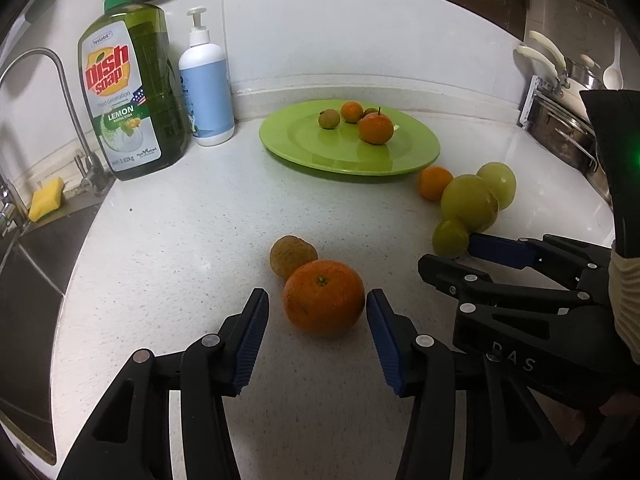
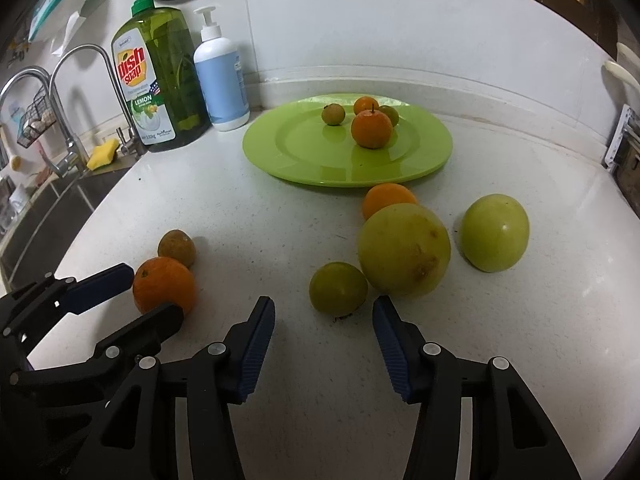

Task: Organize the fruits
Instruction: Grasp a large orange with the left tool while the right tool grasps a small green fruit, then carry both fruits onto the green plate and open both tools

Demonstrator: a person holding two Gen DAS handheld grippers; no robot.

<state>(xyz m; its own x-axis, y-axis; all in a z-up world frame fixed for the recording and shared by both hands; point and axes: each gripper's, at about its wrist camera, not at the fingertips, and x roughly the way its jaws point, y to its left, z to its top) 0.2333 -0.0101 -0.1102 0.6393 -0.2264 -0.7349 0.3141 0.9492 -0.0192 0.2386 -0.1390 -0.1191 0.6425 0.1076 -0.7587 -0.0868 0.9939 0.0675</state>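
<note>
The left gripper [image 1: 316, 308] straddles a large orange [image 1: 324, 298] on the white countertop [image 1: 180, 220]. Its right blue pad [image 1: 380, 336] sits at the fruit's skin, while a clear strip of counter shows between the fruit and the left pad [image 1: 250, 340]. So the fingers are released around the orange, not yet clamped on it. Just beyond the fingertips, touching the orange's far side, lies a small brownish, rough-skinned fruit [image 1: 292, 256]. The approach from the near side probably keeps that neighbour out of the jaws.

The right gripper [image 2: 324, 316] is likewise unclenched. A small green fruit [image 2: 338, 288] sits just ahead of its fingertips and between their lines, with a gap on both sides. Beyond the right fingertip a big yellow-green fruit [image 2: 404, 250] rests against the small one. Behind that is a small orange [image 2: 386, 198], and off to the right, apart from the cluster, a green fruit [image 2: 494, 232]. Closing on the small fruit may nudge its big neighbour, since the two touch.

Well beyond both pairs of fingers stands the green plate [image 2: 280, 156], which already holds four small fruits: two orange, two greenish. That suggests it is the collecting place, with six fruits still loose on the counter. Both grippers seem set to pick at once, each taking the fruit nearest its own side.

A dish soap bottle [image 1: 128, 96] and a white pump bottle [image 1: 206, 80] stand beyond the plate, towards the sink [image 1: 36, 264].
</note>
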